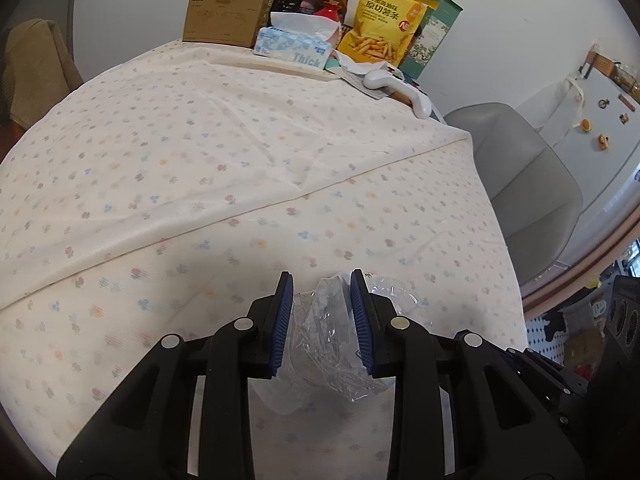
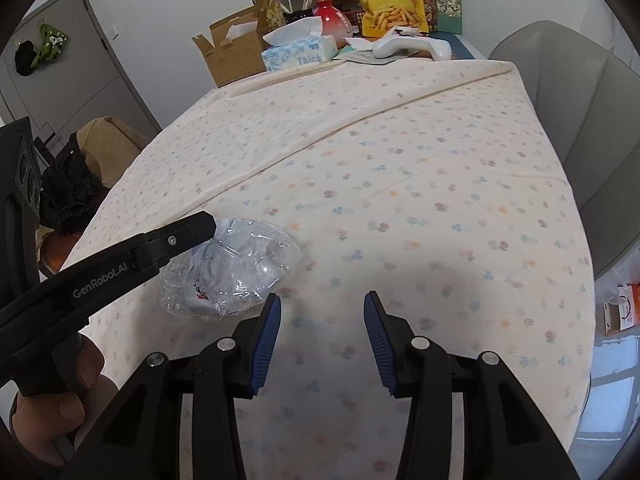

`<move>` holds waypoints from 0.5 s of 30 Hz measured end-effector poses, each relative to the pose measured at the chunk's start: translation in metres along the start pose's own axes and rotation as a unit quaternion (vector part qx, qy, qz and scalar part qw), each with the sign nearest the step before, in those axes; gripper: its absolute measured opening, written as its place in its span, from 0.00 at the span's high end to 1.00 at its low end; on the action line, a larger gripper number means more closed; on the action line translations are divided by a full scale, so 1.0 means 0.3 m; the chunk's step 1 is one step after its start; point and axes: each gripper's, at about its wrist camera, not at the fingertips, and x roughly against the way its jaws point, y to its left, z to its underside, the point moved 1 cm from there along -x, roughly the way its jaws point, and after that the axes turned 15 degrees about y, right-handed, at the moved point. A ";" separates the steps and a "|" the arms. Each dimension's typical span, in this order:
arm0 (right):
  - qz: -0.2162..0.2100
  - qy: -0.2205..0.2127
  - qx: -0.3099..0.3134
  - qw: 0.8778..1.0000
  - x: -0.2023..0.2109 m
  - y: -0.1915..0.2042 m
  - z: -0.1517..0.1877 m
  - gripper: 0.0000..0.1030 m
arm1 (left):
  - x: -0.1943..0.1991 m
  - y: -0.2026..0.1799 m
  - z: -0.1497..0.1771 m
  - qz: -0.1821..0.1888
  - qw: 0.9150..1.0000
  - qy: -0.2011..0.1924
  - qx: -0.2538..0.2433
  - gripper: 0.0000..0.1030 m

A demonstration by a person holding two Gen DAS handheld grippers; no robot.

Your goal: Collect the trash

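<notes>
A crumpled clear plastic bag (image 1: 326, 336) lies on the flowered tablecloth (image 1: 200, 152) near the table's front edge. My left gripper (image 1: 322, 288) is shut on it, blue pads pressing the plastic from both sides. In the right wrist view the same plastic bag (image 2: 232, 264) bulges out past the left gripper's black finger (image 2: 192, 228), which a hand (image 2: 52, 408) holds at the lower left. My right gripper (image 2: 322, 308) stands open just right of the bag, over bare tablecloth (image 2: 400, 160), with nothing between its pads.
At the table's far end stand a cardboard box (image 1: 224, 16), a tissue pack (image 1: 294, 46), a yellow snack bag (image 1: 384, 20), a red vase (image 2: 330, 18) and a white controller (image 2: 416, 46). A grey chair (image 1: 528, 184) stands at the right edge, a brown one (image 2: 104, 132) at the left.
</notes>
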 end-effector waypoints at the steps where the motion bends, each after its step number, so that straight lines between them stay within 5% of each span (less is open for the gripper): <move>1: 0.001 -0.001 -0.001 1.000 0.005 -0.007 0.003 0.57 | -0.001 -0.014 0.001 0.000 1.000 0.000 -0.004 0.71; 15: 0.015 -0.016 -0.038 0.999 0.077 -0.123 0.080 0.57 | -0.021 -0.156 0.052 -0.003 0.999 0.005 -0.047 0.72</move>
